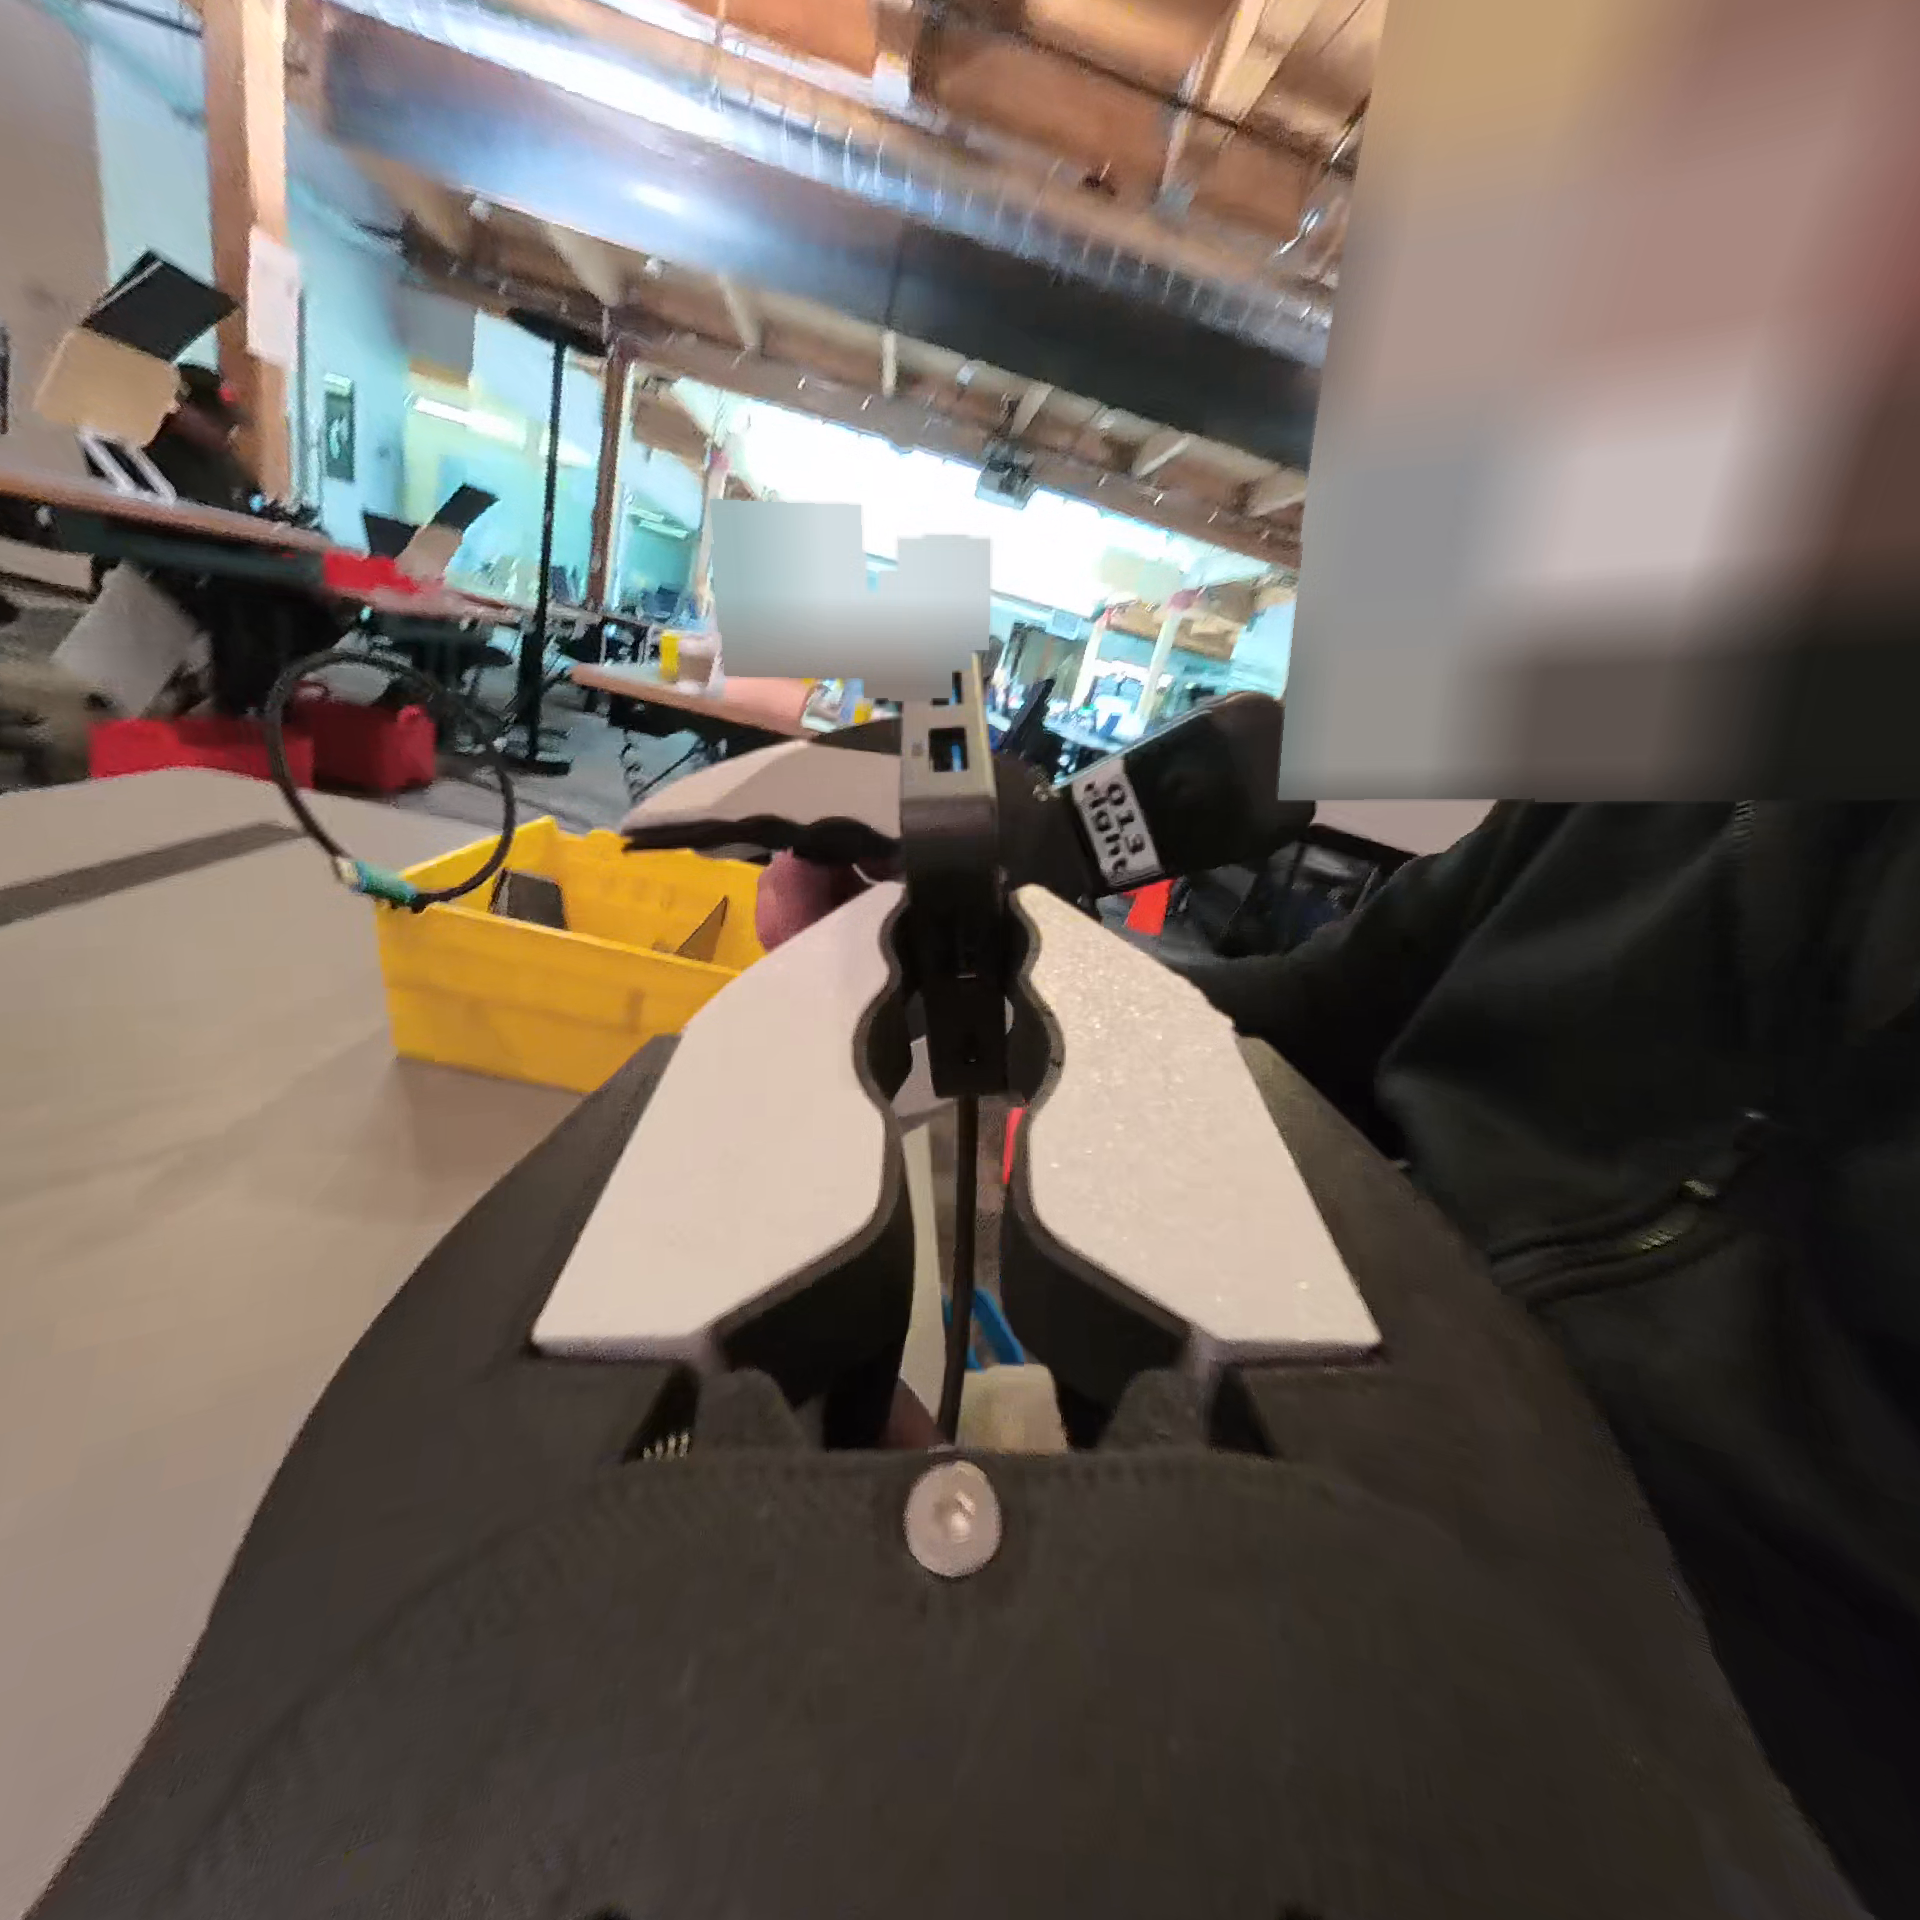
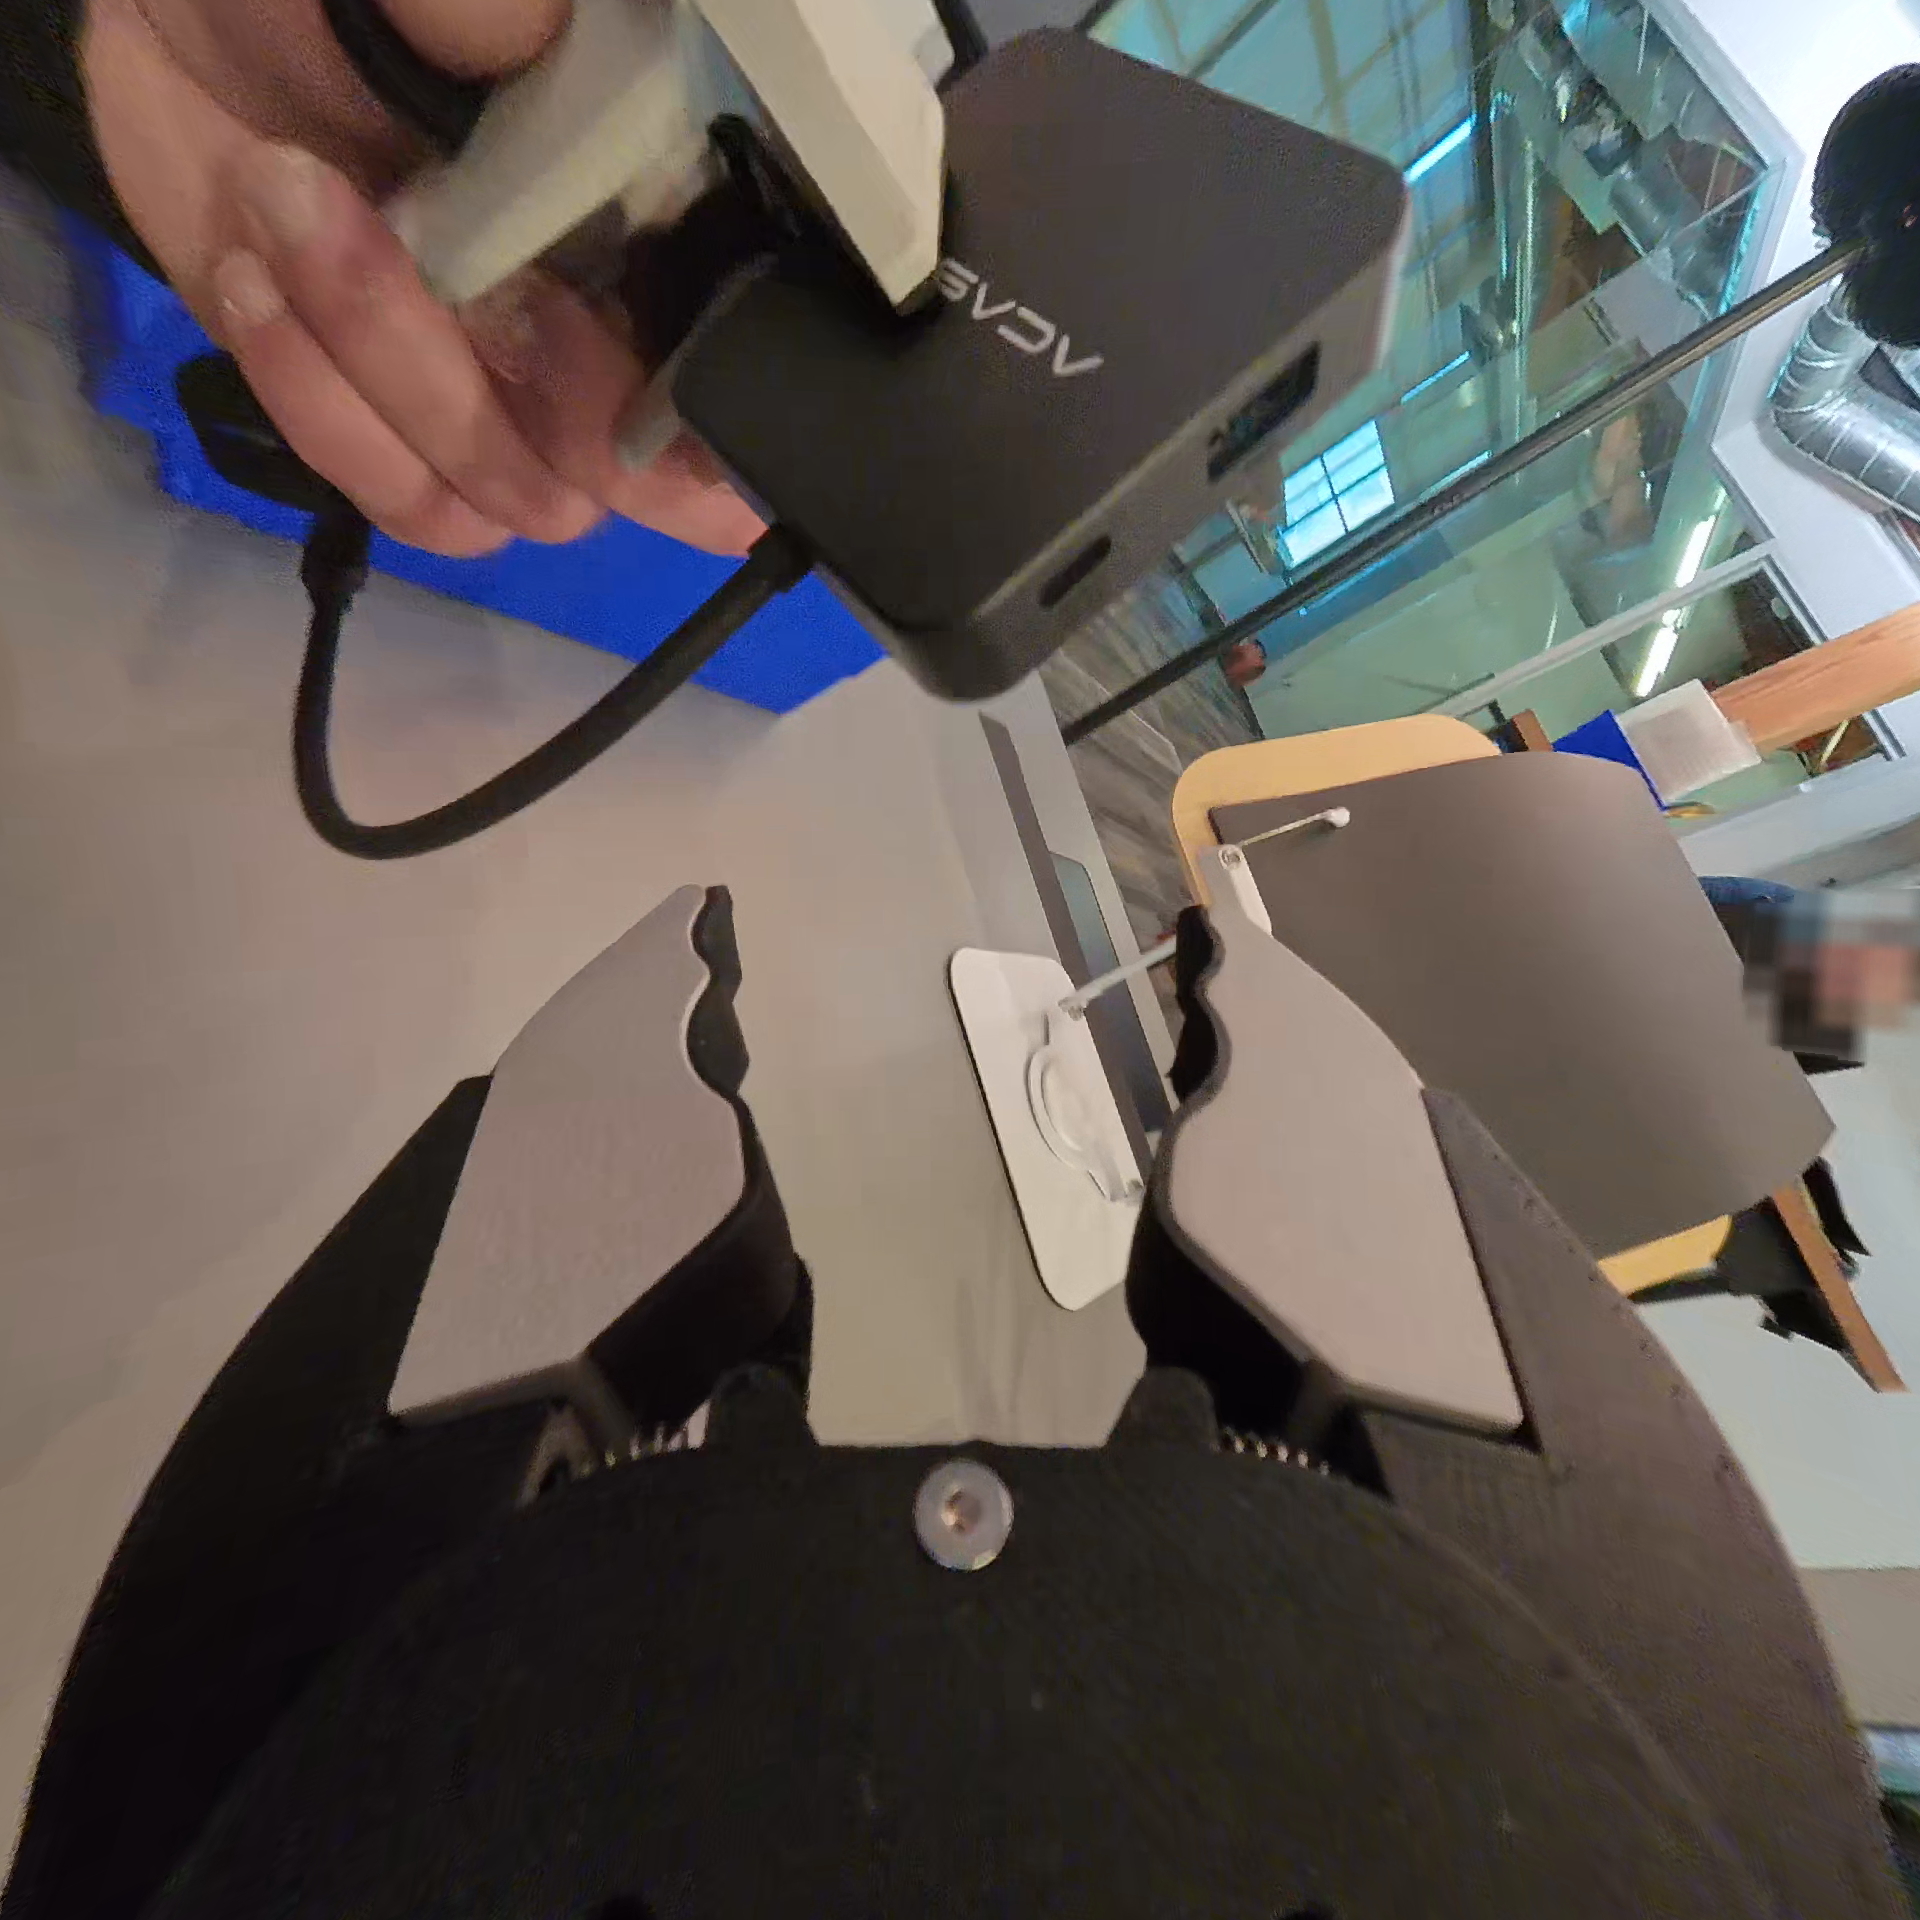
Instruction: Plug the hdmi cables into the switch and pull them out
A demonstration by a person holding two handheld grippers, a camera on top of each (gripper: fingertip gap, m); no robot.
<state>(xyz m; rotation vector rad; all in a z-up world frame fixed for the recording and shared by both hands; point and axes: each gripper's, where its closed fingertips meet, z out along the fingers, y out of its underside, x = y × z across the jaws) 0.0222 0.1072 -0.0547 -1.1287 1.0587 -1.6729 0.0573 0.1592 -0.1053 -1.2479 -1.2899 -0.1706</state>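
My left gripper (image 1: pixel 951 997) is clamped on the switch (image 1: pixel 948 862), a black box held edge-on and upright between the grey fingers; its thin black cable (image 1: pixel 961 1247) drops straight down through the gap toward the gripper base. Only the left wrist view shows this edge-on grip and the port openings near the switch's top end. Only the right wrist view shows the switch (image 2: pixel 1049 353) as a broad flat face, with side ports along one edge and a thicker black cable (image 2: pixel 416 769) looping from its lower corner over the grey table (image 2: pixel 208 935) toward a blue bin (image 2: pixel 623 603).

My right gripper (image 2: pixel 956 997) has its fingers spread wide with nothing between them, below the switch and apart from it. From the left view, the right gripper (image 1: pixel 769 800) sits just beyond the switch, tips near it; I cannot tell if they touch.

A bare hand (image 2: pixel 343 343) wraps the left gripper's handle. A dark sleeve (image 1: pixel 1558 1039) crosses the right side of the left view.

Table is grey. A white pad with a clip (image 2: pixel 1060 1122) lies between my right fingers' tips. A yellow bin (image 1: pixel 540 956) sits on the table, another thin cable (image 1: pixel 405 790) arcing over its rim. Farther off: chair (image 2: pixel 1507 987) with black back, workbenches, red bins (image 1: pixel 260 743), exposed wood ceiling beams.
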